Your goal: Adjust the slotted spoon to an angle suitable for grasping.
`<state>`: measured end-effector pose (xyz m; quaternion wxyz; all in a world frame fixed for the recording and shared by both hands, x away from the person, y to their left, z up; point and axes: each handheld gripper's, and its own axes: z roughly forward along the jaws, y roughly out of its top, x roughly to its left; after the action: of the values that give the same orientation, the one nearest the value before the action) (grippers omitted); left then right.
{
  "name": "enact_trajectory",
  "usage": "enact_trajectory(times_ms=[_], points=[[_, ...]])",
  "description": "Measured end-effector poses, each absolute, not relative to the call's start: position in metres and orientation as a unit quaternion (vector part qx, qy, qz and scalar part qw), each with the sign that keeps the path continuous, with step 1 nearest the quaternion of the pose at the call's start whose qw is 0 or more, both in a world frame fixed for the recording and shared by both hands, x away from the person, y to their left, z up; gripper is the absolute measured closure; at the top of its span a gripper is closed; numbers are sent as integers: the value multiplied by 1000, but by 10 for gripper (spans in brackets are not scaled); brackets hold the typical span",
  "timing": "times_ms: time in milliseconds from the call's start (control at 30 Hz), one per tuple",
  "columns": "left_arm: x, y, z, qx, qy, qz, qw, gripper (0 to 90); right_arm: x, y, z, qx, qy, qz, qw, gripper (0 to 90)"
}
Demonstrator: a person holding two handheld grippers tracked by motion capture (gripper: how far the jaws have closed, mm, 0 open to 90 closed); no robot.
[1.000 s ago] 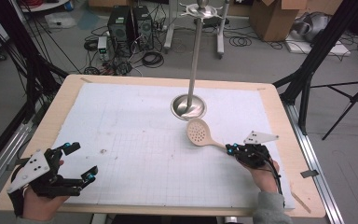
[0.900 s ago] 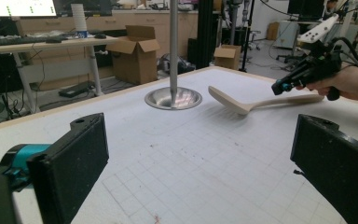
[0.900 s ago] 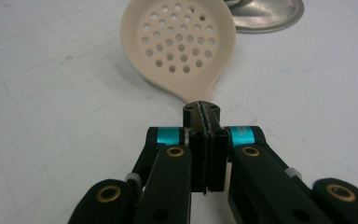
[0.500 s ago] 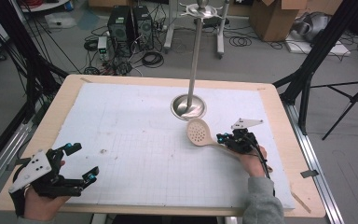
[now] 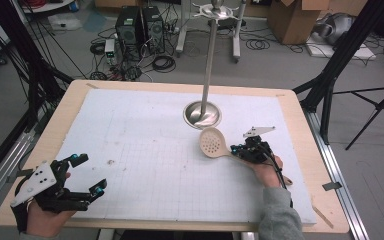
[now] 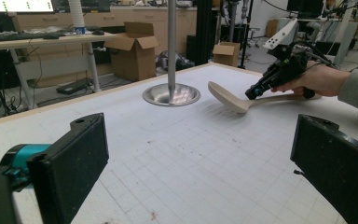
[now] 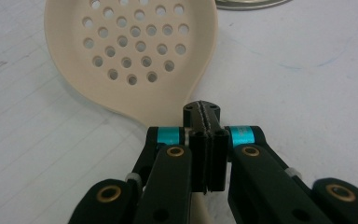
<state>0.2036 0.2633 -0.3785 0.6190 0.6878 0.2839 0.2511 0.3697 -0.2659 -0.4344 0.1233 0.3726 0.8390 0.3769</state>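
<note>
Now the right gripper (image 5: pixel 241 150) is sitting fully closed on the slotted spoon (image 5: pixel 213 143) handle near the tabletop's right edge; lifting remains, left gripper (image 5: pixel 87 172) is waiting wide open.

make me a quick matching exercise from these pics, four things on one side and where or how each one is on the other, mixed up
Things:
1. slotted spoon
2. metal stand
3. left claw
4. right claw

States:
A. jaws wide apart, nothing between them
B. jaws pressed together, at the spoon's neck
C. round base on the mat, pole upright
D. beige, bowl full of holes, pointing toward the stand's base

Pairs: 1-D, 2-C, 3-A, 4-B
</note>
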Motion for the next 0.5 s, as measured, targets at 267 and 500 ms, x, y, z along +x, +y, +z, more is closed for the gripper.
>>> enact_trajectory(times_ms=[267, 500], points=[[204, 262, -378, 690, 282, 250, 618, 45, 350, -266, -436, 362, 840, 386, 119, 900], [205, 260, -377, 690, 279, 251, 619, 45, 323, -262, -435, 337, 853, 379, 124, 900]])
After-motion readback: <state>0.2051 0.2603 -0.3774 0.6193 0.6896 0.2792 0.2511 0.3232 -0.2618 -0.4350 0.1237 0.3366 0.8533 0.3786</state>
